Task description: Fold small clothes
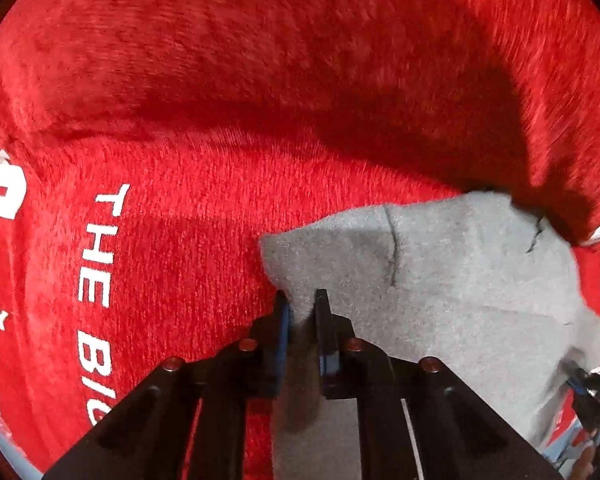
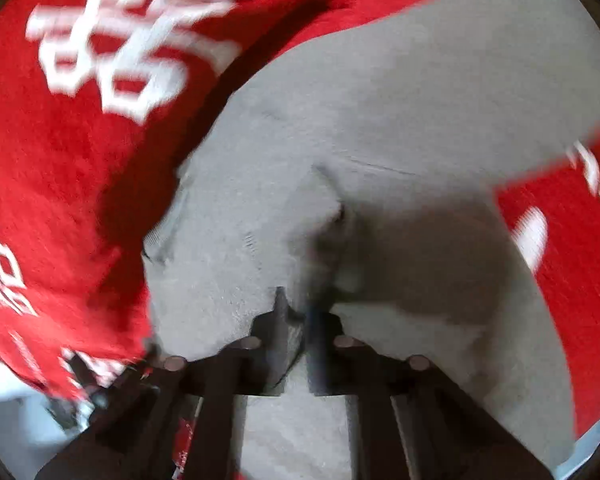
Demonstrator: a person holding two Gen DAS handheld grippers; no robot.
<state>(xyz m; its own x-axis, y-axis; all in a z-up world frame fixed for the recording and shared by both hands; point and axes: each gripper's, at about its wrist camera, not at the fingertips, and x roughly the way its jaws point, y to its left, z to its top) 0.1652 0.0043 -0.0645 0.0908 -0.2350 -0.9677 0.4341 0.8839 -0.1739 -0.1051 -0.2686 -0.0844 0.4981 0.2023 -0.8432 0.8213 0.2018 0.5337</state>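
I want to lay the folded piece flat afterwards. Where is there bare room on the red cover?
The widest free patch is the plain red plush cover beyond the grey fabric garment, bordered by white lettering. Near both grippers, left and right, the grey cloth crowds the space.

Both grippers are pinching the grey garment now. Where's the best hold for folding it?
Judging by its pose, the edges: left gripper pinches the grey garment at its corner from above; right gripper clamps a raised ridge. Flat middle offers no hold.
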